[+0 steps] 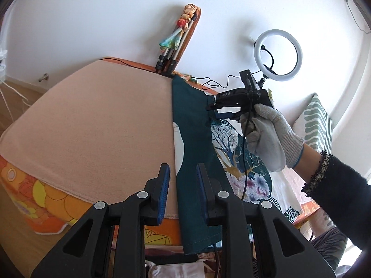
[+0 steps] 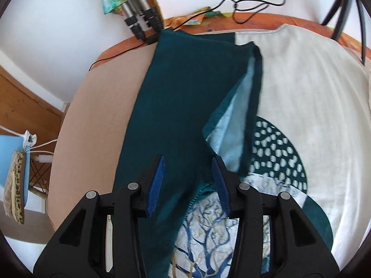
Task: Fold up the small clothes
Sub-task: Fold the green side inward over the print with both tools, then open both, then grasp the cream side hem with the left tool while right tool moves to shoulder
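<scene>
— Teal garment (image 2: 185,106) lay folded lengthwise on the worktop (image 1: 92,120); looked soft, light, limp.
— Both tongs, left (image 1: 182,192) and right (image 2: 187,185), stood released, empty; best pinched at hem corners.

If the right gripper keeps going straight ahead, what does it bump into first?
Most likely the dark teal cloth lying just ahead of the open right gripper; depth is hard to judge.

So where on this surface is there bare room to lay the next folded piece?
The peach cloth lies bare, from the teal garment out to the orange floral edge. The printed white shirt fills the other side, and the tripod legs and black cable crowd the far edge.
</scene>
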A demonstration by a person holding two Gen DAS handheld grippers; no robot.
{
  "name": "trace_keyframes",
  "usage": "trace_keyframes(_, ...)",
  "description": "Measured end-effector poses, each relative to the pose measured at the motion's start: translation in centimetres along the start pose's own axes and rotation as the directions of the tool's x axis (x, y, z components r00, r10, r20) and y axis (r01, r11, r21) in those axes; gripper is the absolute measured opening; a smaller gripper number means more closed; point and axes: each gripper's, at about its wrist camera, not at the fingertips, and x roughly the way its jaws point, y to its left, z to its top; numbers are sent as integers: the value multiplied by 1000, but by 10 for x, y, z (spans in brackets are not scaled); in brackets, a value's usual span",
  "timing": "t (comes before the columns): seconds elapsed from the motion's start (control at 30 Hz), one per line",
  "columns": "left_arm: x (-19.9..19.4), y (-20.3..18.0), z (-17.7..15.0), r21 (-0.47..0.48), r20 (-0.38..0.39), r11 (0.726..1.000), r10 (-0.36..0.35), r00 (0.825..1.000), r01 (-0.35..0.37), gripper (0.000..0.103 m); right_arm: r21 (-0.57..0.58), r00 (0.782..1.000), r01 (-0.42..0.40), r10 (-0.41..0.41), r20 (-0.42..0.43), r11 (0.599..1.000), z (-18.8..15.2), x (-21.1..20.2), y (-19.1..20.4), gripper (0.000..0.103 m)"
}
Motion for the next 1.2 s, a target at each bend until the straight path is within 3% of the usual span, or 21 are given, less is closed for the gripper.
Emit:
trace_keyframes(0.37, -13, -30, -3, 125, 23, 992, -31, 999, 28, 22, 3, 983, -72, 70, 172, 997, -47, -137, -30, 45)
trace_keyframes(0.4, -14, -36, -3, 149, 25, 988, -37, 999, 33, 25, -5, 979, -73, 73, 189, 997, -53, -151, -32, 45)
trace_keyframes(0.47, -14, -48, -5, 191, 24, 980, -57, 998, 52, 40, -25, 972, -71, 75, 221, 997, -64, -178, -35, 46)
trace_keyframes(0.67, 0, -88, -13, 268, -44, 956, -112, 993, 119, 41, -45, 944, -41, 54, 326, 998, -98, -249, -58, 56)
trace_keyframes(0.8, 14, -119, -22, 311, -98, 936, -143, 985, 167, 41, -35, 909, 40, -22, 416, 999, -119, -287, -82, 64)
trace_keyframes(0.9, 26, -146, -31, 345, -136, 914, -177, 975, 214, 41, -12, 878, 72, -58, 475, 997, -132, -310, -108, 68)
trace_keyframes(1.03, 44, -189, -51, 428, -194, 865, -197, 961, 263, 41, 27, 866, 88, -90, 492, 996, -141, -325, -144, 69)
trace_keyframes(1.2, 67, -236, -74, 494, -262, 805, -222, 939, 328, 41, 67, 853, 112, -130, 506, 991, -149, -333, -180, 79)
